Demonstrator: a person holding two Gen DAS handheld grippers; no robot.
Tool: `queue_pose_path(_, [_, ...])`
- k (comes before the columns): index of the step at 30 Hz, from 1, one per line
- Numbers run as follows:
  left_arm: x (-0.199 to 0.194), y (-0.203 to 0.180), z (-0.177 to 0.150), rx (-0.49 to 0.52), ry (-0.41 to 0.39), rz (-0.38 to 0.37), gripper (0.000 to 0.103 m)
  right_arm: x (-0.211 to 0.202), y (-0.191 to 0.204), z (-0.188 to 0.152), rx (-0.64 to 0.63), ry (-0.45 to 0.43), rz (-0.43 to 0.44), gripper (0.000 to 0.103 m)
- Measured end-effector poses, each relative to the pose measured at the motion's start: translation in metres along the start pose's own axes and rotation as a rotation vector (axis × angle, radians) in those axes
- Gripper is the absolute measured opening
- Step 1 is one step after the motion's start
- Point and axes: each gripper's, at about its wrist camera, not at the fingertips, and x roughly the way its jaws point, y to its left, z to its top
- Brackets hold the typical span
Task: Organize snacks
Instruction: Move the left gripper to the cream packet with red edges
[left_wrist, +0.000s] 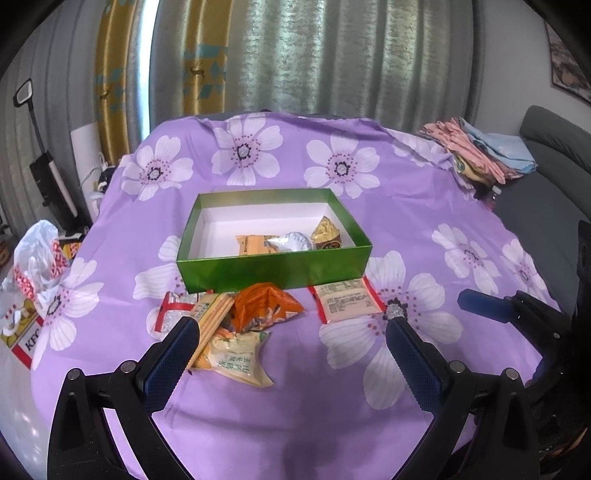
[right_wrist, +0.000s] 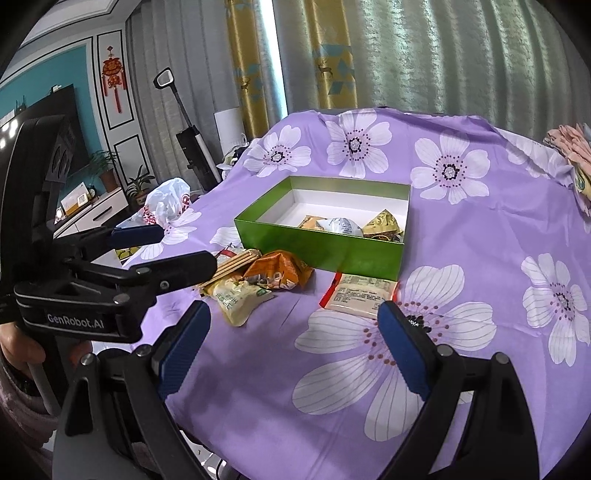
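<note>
A green open box (left_wrist: 273, 271) stands mid-table with an orange packet (left_wrist: 255, 244), a silver packet (left_wrist: 293, 242) and a gold packet (left_wrist: 327, 234) inside. In front of it lie an orange bag (left_wrist: 266, 306), a cream-green packet (left_wrist: 238, 363), a biscuit-stick box (left_wrist: 214, 317), a red-silver packet (left_wrist: 173, 306) and a red-edged pale packet (left_wrist: 349, 301). My left gripper (left_wrist: 291, 326) hovers open over the pile, holding nothing. My right gripper (right_wrist: 293, 314) is open and empty, just short of the red-edged packet (right_wrist: 360, 291). The left gripper (right_wrist: 188, 245) shows at the left of the right wrist view.
A purple flowered cloth (left_wrist: 424, 229) covers the table. A KFC plastic bag (left_wrist: 35, 266) sits off its left edge, folded clothes (left_wrist: 476, 151) at the far right corner, a grey sofa (left_wrist: 546, 192) beyond. A person's hand (right_wrist: 18, 354) holds the left gripper.
</note>
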Motion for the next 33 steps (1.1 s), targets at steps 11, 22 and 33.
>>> queue_pose_path(11, [0.009,-0.01,-0.011,0.005,0.034,-0.004,0.101,0.004,-0.002,-0.012,-0.013,0.028,-0.004,0.092])
queue_pose_path(22, [0.03,-0.022,-0.013,0.015,0.095,-0.029,0.101,0.013,-0.019,-0.022,0.027,0.047,-0.016,0.092])
queue_pose_path(33, [0.066,-0.026,-0.013,-0.012,0.19,-0.094,0.101,0.033,-0.048,-0.03,0.086,0.083,-0.031,0.092])
